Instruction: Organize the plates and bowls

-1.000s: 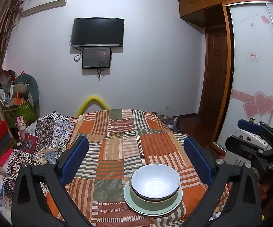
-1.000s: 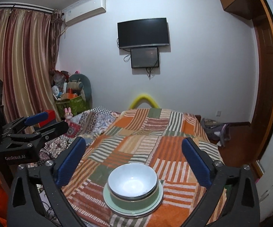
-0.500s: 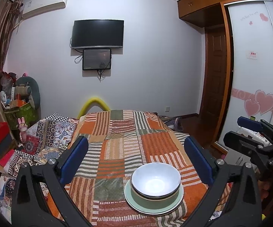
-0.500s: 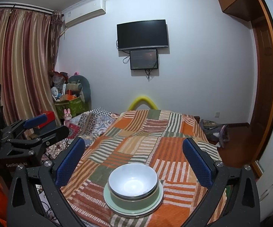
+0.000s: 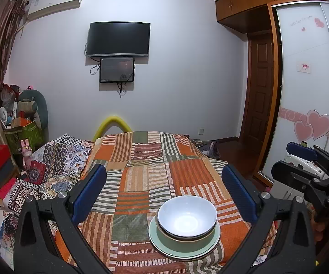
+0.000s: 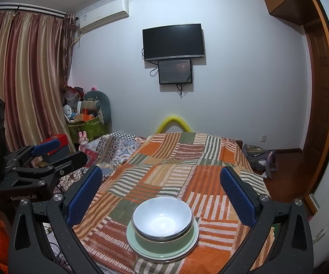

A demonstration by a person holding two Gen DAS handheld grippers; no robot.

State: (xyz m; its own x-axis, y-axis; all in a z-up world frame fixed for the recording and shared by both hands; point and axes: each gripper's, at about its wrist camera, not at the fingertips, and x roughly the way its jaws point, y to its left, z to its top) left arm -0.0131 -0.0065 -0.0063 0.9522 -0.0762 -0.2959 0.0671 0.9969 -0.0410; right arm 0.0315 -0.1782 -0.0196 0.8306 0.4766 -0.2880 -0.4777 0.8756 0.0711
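A white bowl nests in a green bowl, and both rest on a pale green plate near the front of a table covered by a striped patchwork cloth. The same white bowl, green bowl and plate show in the right wrist view. My left gripper is open, held above and behind the stack, empty. My right gripper is open too, with nothing between its blue pads. Each gripper appears at the edge of the other's view.
A second patterned cloth lies over furniture at the left. Boxes and a green bin crowd the left corner. A wardrobe with heart stickers stands at the right, a door beyond it. A TV hangs on the far wall.
Both grippers have shifted only slightly, so the stack sits a little lower in both views. The bowls and plate have not moved.
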